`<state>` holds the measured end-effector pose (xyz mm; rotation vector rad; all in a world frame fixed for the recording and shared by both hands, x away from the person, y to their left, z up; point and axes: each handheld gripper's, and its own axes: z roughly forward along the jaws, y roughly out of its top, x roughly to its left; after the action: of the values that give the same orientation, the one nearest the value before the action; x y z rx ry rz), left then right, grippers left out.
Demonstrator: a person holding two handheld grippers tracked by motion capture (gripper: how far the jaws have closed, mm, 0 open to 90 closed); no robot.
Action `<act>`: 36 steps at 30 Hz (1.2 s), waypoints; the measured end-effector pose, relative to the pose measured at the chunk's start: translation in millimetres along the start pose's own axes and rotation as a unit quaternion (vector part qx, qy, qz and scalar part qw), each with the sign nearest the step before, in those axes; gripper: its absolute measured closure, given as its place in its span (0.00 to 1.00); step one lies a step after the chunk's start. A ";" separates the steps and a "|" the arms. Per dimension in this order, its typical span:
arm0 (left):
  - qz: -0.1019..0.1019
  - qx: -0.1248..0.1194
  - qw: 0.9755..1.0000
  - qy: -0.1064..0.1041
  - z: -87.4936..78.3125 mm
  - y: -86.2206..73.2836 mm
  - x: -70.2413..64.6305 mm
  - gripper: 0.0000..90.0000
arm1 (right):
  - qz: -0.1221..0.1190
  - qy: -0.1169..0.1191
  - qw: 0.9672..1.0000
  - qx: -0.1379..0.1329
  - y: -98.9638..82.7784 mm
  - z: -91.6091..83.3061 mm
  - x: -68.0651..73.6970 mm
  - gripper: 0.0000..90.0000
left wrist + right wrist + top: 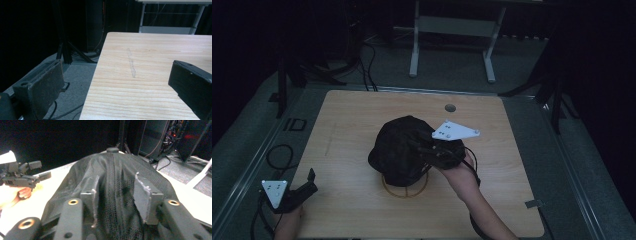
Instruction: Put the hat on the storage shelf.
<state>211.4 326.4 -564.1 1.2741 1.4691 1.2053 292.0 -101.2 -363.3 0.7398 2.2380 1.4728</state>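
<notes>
Cap [399,147], black and mesh-backed, is sitting draped over a wire stand [406,189] in the middle of the wooden table [362,210], so the placing looks done and only the letting go and backing away are remaining. Going left to right, the left gripper [308,181] is waiting near the table's left edge with jaws wide and holding nothing. The right gripper [115,195] is resting at the cap's right side, jaws part open astride a ridge of mesh, apparently not pinching it.

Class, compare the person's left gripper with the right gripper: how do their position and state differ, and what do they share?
The left gripper waits near the table's near left corner, away from the black cap; the right gripper is at the cap. The left gripper's jaws stand wide with bare tabletop between them; the right gripper's jaws straddle the cap's mesh, slightly parted. Both are hand-held, with black jaws and a grey plate on top.
</notes>
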 end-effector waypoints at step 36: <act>0.001 0.000 1.000 0.000 -0.3 0.0 0.0 0.01 | 0.032 -0.061 0.997 -0.035 -33.2 -63.2 -66.4 0.15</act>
<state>211.1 326.4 -564.1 1.2757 1.4692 1.2058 302.3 -198.1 -368.4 0.8635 2.0783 1.4859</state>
